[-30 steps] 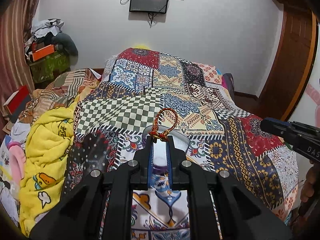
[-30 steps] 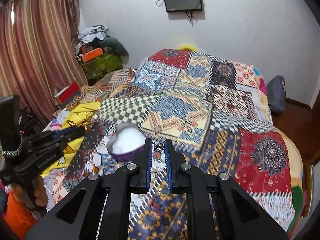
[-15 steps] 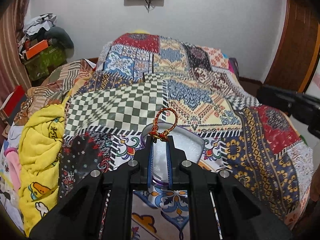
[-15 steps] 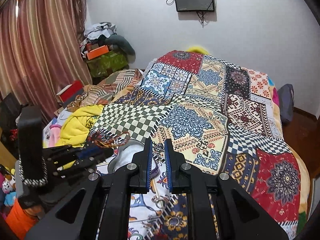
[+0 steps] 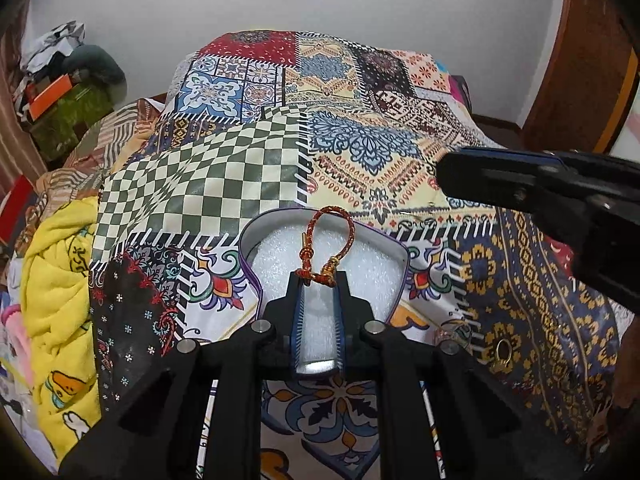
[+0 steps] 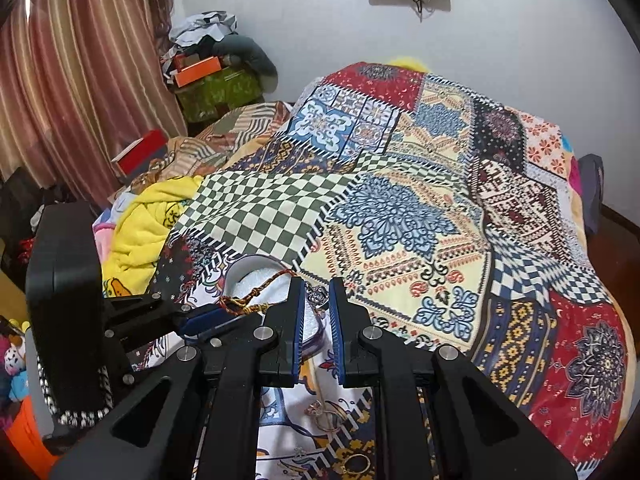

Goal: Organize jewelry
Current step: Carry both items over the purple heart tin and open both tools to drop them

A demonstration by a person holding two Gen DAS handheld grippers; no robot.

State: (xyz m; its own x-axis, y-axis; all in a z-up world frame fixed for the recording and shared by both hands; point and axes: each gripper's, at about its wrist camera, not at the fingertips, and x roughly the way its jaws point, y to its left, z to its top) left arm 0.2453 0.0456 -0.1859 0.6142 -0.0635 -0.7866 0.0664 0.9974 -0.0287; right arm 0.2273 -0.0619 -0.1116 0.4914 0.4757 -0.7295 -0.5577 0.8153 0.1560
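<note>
A heart-shaped box point(image 5: 394, 254) with a purple rim and white foam inside lies open on the patchwork bedspread. My left gripper point(image 5: 318, 277) is shut on the knot of a red and orange cord bracelet point(image 5: 349, 229), whose loop hangs over the foam. From the right wrist view, that left gripper point(image 6: 208, 317) and the bracelet point(image 6: 256, 294) sit over the box point(image 6: 240, 270). My right gripper point(image 6: 318, 293) is shut on a small silver ring point(image 6: 318, 295) just beside the box's right edge. The right gripper point(image 5: 452, 174) also shows at the right of the left wrist view.
Loose rings point(image 6: 325, 414) and a gold ring point(image 6: 357, 463) lie on the bedspread point(image 6: 400, 216) near me; the gold ring point(image 5: 502, 350) shows right of the box. A yellow blanket point(image 5: 56, 280) and clutter lie left. Curtains point(image 6: 72, 72) hang far left.
Both grippers have moved forward and down toward the heart box. The bracelet now hangs over the foam, and the right gripper with the ring has come up beside the box.
</note>
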